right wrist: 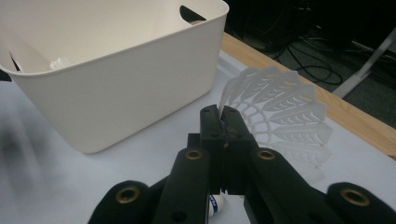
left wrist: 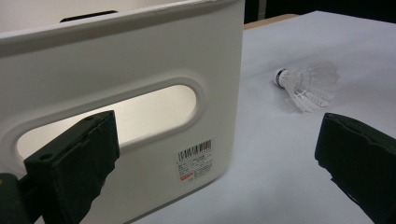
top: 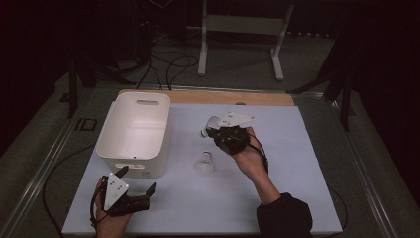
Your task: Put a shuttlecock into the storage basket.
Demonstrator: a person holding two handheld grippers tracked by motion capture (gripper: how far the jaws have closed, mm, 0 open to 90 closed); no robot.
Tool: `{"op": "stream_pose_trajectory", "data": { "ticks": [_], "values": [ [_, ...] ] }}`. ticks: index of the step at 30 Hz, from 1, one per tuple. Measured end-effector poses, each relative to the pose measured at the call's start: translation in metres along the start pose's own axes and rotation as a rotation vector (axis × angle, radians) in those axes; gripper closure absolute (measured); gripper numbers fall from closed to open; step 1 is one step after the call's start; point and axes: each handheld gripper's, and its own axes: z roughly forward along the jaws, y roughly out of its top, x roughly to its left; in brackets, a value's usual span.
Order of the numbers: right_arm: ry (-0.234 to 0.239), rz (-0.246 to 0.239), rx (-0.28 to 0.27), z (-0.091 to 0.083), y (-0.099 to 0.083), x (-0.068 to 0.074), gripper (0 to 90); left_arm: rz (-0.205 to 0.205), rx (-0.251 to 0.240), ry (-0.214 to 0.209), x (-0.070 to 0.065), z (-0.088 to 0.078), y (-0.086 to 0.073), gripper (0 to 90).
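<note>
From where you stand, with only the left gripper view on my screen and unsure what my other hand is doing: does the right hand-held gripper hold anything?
Observer: Yes. The right hand-held gripper is shut on a shuttlecock, pinching the edge of its white skirt.
Operator: Is that the shuttlecock I see lying on the table?
Observer: No. The lying shuttlecock sits on the table between your two hands; the held one is a second, lifted above the sheet.
Operator: Is the white bin empty?
Observer: Not quite. The right gripper view shows something small and white inside the white bin, against its far wall; I cannot tell what.
</note>
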Motion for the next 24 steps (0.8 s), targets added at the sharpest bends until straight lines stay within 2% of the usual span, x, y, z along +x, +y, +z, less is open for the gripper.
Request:
{"op": "stream_pose_trajectory", "data": {
  "ticks": [24],
  "values": [
    [0.014, 0.000, -0.022, 0.003, 0.014, 0.005, 89.3, 0.001, 0.000, 0.000, 0.000, 0.000, 0.000, 0.5]
  ]
}}
